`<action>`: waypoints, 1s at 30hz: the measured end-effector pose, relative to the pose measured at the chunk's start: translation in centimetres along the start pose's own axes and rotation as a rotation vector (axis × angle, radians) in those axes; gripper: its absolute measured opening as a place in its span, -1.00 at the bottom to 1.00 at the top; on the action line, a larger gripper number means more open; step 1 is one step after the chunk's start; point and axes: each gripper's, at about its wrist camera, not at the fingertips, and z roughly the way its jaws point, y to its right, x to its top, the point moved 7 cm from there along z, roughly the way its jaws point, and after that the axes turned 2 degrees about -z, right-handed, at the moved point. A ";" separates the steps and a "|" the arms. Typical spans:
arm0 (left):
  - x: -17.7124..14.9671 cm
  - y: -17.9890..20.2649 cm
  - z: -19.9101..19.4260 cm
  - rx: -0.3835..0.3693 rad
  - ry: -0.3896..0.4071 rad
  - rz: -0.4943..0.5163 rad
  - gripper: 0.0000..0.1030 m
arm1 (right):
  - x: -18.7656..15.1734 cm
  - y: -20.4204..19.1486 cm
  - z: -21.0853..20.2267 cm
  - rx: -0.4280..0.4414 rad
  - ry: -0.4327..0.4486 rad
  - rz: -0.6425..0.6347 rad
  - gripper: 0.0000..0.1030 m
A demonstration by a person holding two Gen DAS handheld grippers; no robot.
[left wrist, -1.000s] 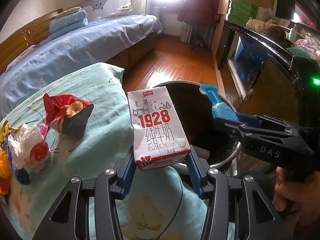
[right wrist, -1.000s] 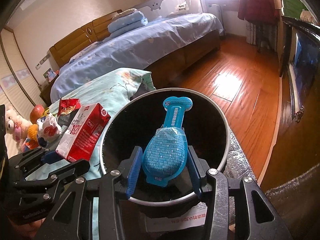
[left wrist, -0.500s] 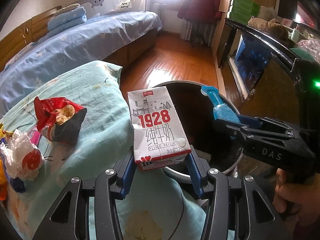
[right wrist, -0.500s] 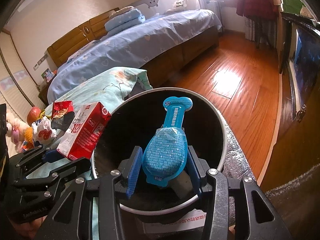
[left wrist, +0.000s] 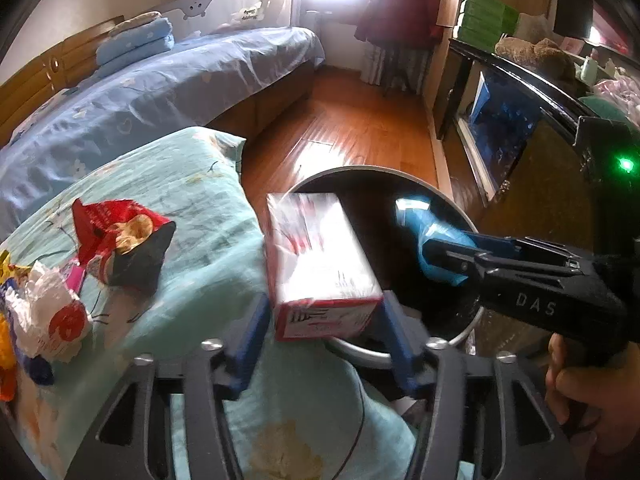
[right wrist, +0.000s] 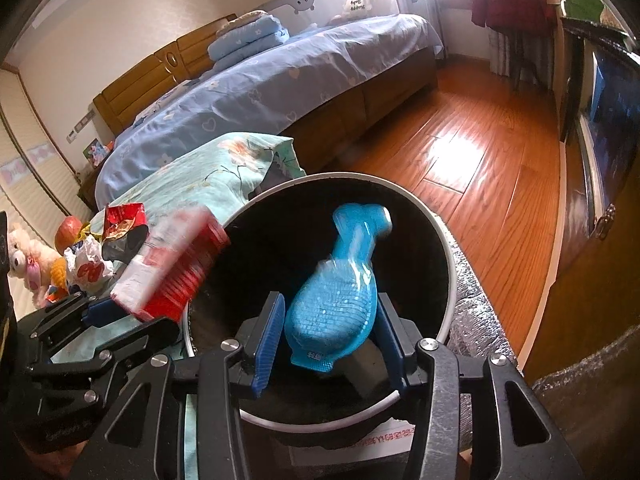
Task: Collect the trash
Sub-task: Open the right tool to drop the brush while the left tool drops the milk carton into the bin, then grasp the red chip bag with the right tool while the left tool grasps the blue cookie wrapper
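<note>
Sunlit bedroom floor shows behind the round black trash bin (left wrist: pixel 460 336) at centre frame, where both my tongs are opening: half a second ago each clamped its load squarely, and now the red-and-white milk carton (left wrist: pixel 320 264) blurs and tips between my left tongs (left wrist: pixel 324 332), pads off it. In my right tongs (right wrist: pixel 330 340), the blue plastic-wrapped brush (right wrist: pixel 340 296) leans loose over the bin, so both pieces look released.

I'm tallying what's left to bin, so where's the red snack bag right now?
The red snack bag lies open on the teal quilt, left of the bin in the left wrist view, beside a crumpled white wrapper.
</note>
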 end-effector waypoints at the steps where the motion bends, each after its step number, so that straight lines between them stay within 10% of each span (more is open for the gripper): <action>1: -0.2 -0.2 -0.2 0.003 0.004 -0.004 0.15 | 0.0 0.1 0.0 0.001 0.000 0.006 -0.07; 8: -2.2 -1.8 -2.3 0.018 0.017 -0.053 0.27 | -0.1 -0.6 -1.2 0.014 0.042 0.015 0.36; 30: -10.7 -10.7 -11.3 0.160 0.057 -0.324 0.30 | -2.3 -12.2 -0.4 0.146 0.022 -0.141 0.56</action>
